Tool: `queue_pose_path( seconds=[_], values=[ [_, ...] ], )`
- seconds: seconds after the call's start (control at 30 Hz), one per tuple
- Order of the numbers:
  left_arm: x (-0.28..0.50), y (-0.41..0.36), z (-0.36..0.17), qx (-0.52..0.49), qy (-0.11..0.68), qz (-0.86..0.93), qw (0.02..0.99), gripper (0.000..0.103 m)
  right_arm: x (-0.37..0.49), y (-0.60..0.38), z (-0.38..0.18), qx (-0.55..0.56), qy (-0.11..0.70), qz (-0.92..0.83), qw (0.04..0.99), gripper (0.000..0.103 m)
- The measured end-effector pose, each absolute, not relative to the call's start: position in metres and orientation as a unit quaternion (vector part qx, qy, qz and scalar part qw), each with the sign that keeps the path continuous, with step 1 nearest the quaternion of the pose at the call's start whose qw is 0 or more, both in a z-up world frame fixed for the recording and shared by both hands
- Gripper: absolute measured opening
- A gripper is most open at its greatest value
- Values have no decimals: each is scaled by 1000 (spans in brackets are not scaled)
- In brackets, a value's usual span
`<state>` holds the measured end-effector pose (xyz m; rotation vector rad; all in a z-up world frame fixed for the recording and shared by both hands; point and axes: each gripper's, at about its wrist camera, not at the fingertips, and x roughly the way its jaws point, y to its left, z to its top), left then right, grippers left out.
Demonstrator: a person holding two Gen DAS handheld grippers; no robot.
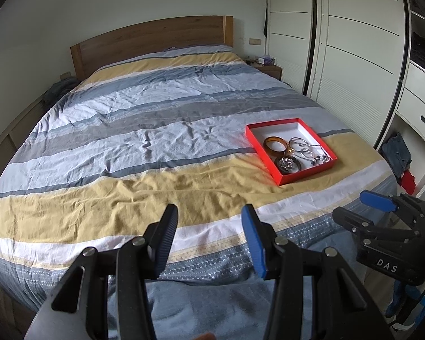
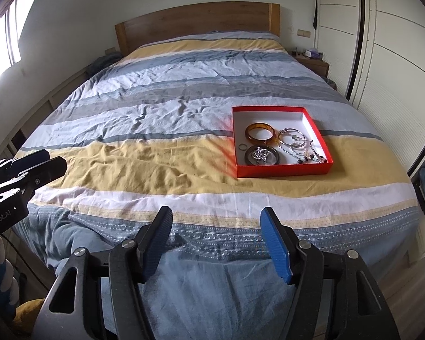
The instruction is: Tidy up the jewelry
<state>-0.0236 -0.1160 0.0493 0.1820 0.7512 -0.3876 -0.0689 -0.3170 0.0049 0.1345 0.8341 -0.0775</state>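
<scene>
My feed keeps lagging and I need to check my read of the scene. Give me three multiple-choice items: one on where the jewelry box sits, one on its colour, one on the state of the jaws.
1. Where is the jewelry box?
A. On the nightstand
B. On the bed's yellow stripe, toward the wardrobe side
C. On the floor

2. What colour is the box outside?
A. Blue
B. Black
C. Red

3. How do the jaws of the two grippers stand?
A. Both open, holding nothing
B. Left shut on a bangle
C. Both shut on the box

Answers:
1 B, it rests on the bedspread, wardrobe beyond.
2 C, its walls are red, inside white.
3 A, left gripper and right gripper show bare gaps; the amber bangle lies in the box.
</scene>
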Motion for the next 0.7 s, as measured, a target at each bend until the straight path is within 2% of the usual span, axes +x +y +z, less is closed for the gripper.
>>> queue_pose_path(
  seconds=[0.13,0.2,0.27,0.4,0.7],
  values=[
    [-22,-112,46,84,366,-185,908,45,-68,-317,0,64,409,-44,909,66],
    [-21,-110,44,82,368,-184,908,45,-69,-317,-3,63,411,-48,908,74],
    [-21,-109,43,79,368,-183,908,46,-69,-317,-5,62,411,-51,908,76],
    [-21,-108,43,78,366,-178,910,55,-70,-317,-8,61,413,-56,907,80],
    [-23,-105,39,76,371,-174,909,57,-72,-318,-10,62,412,-60,907,82]
  ],
)
